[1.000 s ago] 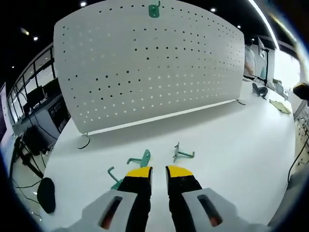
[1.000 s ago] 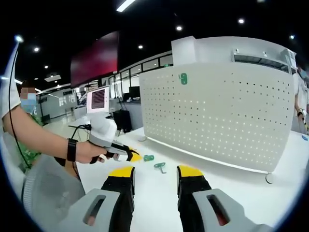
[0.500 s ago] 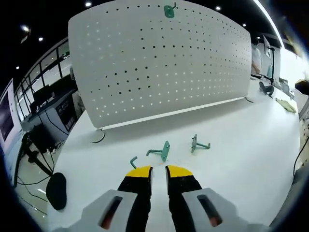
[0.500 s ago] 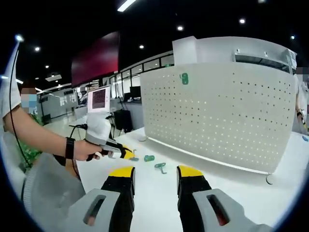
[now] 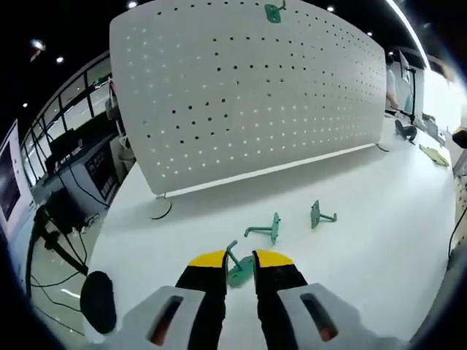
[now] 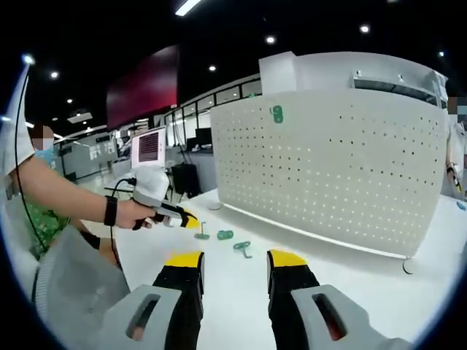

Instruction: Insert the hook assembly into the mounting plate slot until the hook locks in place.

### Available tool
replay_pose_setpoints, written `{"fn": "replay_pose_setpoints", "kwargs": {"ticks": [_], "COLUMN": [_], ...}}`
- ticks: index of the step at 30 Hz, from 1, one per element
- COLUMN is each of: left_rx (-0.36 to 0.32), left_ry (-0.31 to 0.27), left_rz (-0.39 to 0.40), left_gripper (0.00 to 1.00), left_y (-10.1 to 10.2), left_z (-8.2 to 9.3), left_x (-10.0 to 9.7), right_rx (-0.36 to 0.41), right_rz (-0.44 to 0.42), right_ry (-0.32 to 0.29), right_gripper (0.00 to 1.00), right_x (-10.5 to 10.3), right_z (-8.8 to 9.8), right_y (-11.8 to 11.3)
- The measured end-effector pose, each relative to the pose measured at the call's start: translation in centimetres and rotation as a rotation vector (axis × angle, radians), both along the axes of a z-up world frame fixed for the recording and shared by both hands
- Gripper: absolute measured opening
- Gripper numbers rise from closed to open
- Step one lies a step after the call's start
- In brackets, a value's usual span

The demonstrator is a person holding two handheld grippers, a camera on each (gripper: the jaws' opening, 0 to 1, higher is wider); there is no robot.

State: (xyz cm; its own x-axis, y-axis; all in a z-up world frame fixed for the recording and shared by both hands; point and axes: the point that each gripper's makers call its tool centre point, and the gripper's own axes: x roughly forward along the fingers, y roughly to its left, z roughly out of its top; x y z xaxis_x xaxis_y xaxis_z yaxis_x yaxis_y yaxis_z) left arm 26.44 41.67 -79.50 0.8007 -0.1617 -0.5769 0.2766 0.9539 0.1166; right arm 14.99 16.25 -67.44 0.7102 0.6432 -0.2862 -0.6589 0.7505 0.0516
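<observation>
A white pegboard [image 5: 248,95] stands upright across the table, with one green hook [image 5: 273,11] hung near its top edge. Three loose green hooks lie on the white table. The nearest hook [image 5: 237,266] shows in the narrow gap of my left gripper [image 5: 239,259], whose jaws stand slightly apart. Two more hooks [image 5: 266,230] [image 5: 319,216] lie further on. In the right gripper view the pegboard [image 6: 328,168] carries the hung hook [image 6: 276,114], and the left gripper [image 6: 186,217] hovers just over the leftmost hook [image 6: 202,233], not touching it. My right gripper [image 6: 235,259] is open and holds nothing.
The pegboard rests on small feet [image 5: 159,211] [image 6: 407,268]. The table's left edge drops off near a black round object [image 5: 98,300]. A person's arm [image 6: 66,200] holds the left gripper. Small items [image 5: 430,154] lie at the table's far right.
The left gripper has moved left and closer to the table, so the leftmost hook now shows between its jaws. The right gripper has stayed put.
</observation>
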Motion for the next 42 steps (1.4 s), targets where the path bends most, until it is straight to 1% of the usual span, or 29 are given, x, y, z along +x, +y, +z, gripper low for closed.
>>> {"fn": "replay_pose_setpoints", "kwargs": {"ticks": [2,5,7,8,11,12,13,15,17,19,21,23,24,26,27,29,31,35,42], "left_rx": [-0.003,-0.003,0.001,0.01,0.03,0.031,0.029,0.0,0.012,0.015,0.02,-0.005,-0.005,0.018,0.021,0.042,0.055,0.049,0.042], "left_ry": [0.029,0.044,0.057,0.062,0.069,0.083,0.079,0.071,0.081,0.111,0.13,0.161,0.167,0.177,0.194,0.215,0.227,0.23,0.257], "left_rz": [-0.009,-0.023,-0.046,-0.079,-0.13,-0.128,-0.126,-0.118,-0.126,-0.157,-0.177,-0.198,-0.207,-0.238,-0.261,-0.275,-0.271,-0.274,-0.285], "left_gripper": [0.16,0.17,0.16,0.16,0.17,0.18,0.18,0.19,0.18,0.18,0.19,0.2,0.2,0.2,0.2,0.19,0.18,0.17,0.14], "left_y": [0.2,0.5,0.3,0.1,-0.3,-0.2,-0.1,-0.1,0.0,-0.2,-0.2,-0.5,-0.6,-0.7,-0.9,-0.8,-0.7,-0.8,-1.0], "left_z": [-0.5,-0.8,-1.0,-1.0,-1.0,-1.0,-0.9,-0.6,-0.7,-1.2,-1.5,-1.8,-1.8,-1.9,-2.1,-2.4,-2.7,-2.7,-3.1], "left_x": [0.1,0.3,0.5,0.6,1.0,1.1,1.3,1.6,1.8,1.7,1.8,1.7,1.8,2.0,1.9,1.9,1.8,1.7,1.0], "right_rx": [-0.001,-0.004,-0.005,-0.004,-0.006,-0.005,-0.005,-0.003,-0.002,-0.006,-0.007,-0.005,-0.005,-0.009,-0.009,-0.007,-0.004,-0.006,-0.005], "right_rz": [-0.001,0.001,0.0,0.0,-0.002,-0.004,-0.005,-0.01,-0.013,-0.013,-0.014,-0.017,-0.018,-0.016,-0.015,-0.017,-0.018,-0.02,-0.017], "right_ry": [0.002,0.006,0.008,0.011,0.013,0.014,0.014,0.014,0.018,0.019,0.021,0.021,0.023,0.026,0.027,0.03,0.028,0.03,0.032], "right_gripper": [0.34,0.34,0.34,0.34,0.33,0.33,0.33,0.33,0.33,0.33,0.33,0.33,0.33,0.32,0.32,0.32,0.32,0.32,0.32], "right_x": [0.0,0.0,0.0,0.0,0.0,0.0,0.0,0.0,0.1,0.0,0.0,0.0,0.0,0.0,0.0,0.0,0.0,0.1,0.1], "right_z": [-0.1,-0.2,-0.3,-0.4,-0.5,-0.5,-0.5,-0.5,-0.6,-0.6,-0.7,-0.7,-0.8,-0.9,-0.9,-1.0,-0.9,-1.0,-1.1], "right_y": [0.0,0.0,0.1,0.1,0.0,-0.1,-0.2,-0.3,-0.5,-0.5,-0.5,-0.6,-0.7,-0.6,-0.6,-0.6,-0.6,-0.6,-0.5]}}
